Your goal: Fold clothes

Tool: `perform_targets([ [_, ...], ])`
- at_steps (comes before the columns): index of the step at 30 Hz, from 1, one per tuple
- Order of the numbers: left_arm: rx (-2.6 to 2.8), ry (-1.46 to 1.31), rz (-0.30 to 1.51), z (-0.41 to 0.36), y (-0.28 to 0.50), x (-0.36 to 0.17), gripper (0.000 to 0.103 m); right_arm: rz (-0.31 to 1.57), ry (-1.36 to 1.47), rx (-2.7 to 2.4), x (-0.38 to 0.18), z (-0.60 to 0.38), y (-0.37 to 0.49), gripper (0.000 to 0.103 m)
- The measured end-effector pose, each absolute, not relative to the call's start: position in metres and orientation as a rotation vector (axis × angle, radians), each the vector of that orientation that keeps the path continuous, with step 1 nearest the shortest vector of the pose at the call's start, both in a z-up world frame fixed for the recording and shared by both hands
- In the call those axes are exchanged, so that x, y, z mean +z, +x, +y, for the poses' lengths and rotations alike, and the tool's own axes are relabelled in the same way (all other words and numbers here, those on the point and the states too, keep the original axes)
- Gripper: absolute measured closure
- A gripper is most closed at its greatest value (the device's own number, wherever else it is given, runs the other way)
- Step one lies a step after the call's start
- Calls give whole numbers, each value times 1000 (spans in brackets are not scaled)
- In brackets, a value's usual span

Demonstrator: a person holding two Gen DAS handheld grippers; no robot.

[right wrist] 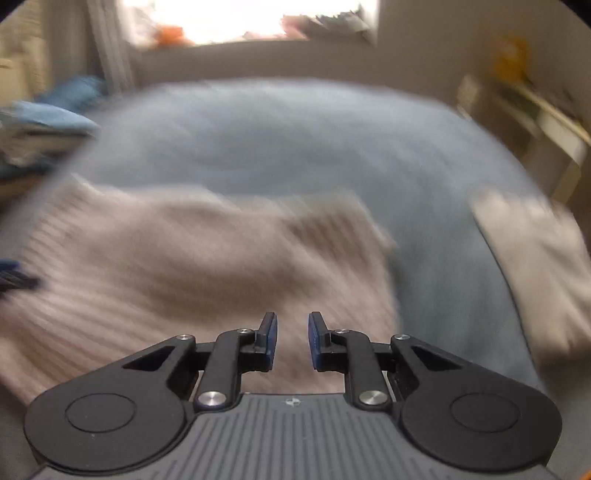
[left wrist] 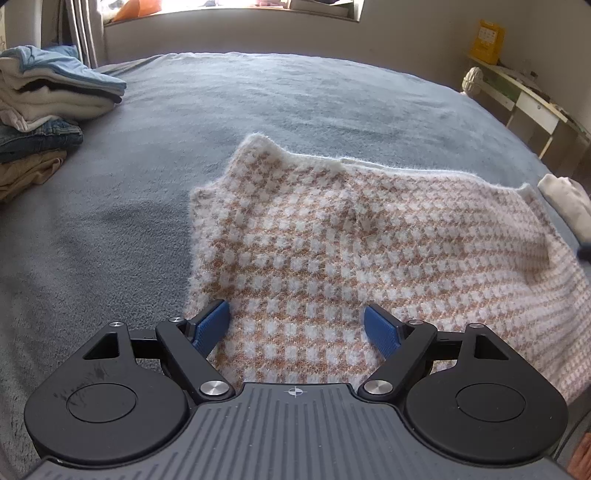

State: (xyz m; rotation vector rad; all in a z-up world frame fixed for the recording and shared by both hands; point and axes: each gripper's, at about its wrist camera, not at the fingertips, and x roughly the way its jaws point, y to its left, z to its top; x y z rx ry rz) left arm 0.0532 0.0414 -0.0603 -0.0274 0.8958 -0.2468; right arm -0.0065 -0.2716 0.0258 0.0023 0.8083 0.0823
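At the bottom of the left wrist view, the left tongs stand spread wide over the near edge of a checked knit sweater, orange-tan and white. One blue pad sits at the sweater's left edge; nothing is pinched between the two. The sweater lies flat on a grey-blue bed, filling the centre and right of the frame, with its white trimmed edge toward the far side. A pale cloth shows at the right edge, just beyond the sweater's corner. In the upper left, well apart from the sweater, a stack of folded clothes rests on the bed: light blue and white pieces on top, denim and tan beneath. Farther back, a window ledge runs along the top, and a pale shelf unit stands in the upper right.

The right wrist view is blurred. At its bottom centre, the right tongs stand with a narrow gap between the blue pads, holding nothing. Behind them the sweater spreads across the lower left, and the pale cloth lies at the right, both on the bed.
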Motion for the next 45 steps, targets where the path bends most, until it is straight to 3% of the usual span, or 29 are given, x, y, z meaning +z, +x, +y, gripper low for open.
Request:
perform_targets([
  [4, -243, -34, 900, 42, 54, -59, 22, 760, 27, 278, 30, -237, 3, 84],
  [8, -247, -30, 896, 43, 53, -60, 22, 981, -4, 337, -48, -211, 21, 83],
  [9, -248, -24, 895, 43, 53, -60, 22, 965, -19, 340, -52, -209, 21, 84],
  [13, -250, -33, 894, 44, 54, -61, 22, 959, -23, 316, -23, -207, 25, 83],
  [18, -246, -29, 894, 43, 55, -61, 22, 823, -114, 491, 6, -177, 3, 83],
  [23, -250, -20, 891, 42, 55, -61, 22, 843, -331, 486, -50, -144, 6, 81],
  [32, -244, -27, 889, 42, 53, -60, 22, 803, -260, 482, -1, -135, 7, 82],
  [40, -245, -20, 887, 42, 52, -61, 22, 851, -304, 467, -47, -137, 23, 81],
  [45, -239, -17, 885, 41, 52, -61, 22, 860, -305, 442, -21, -134, 28, 82],
])
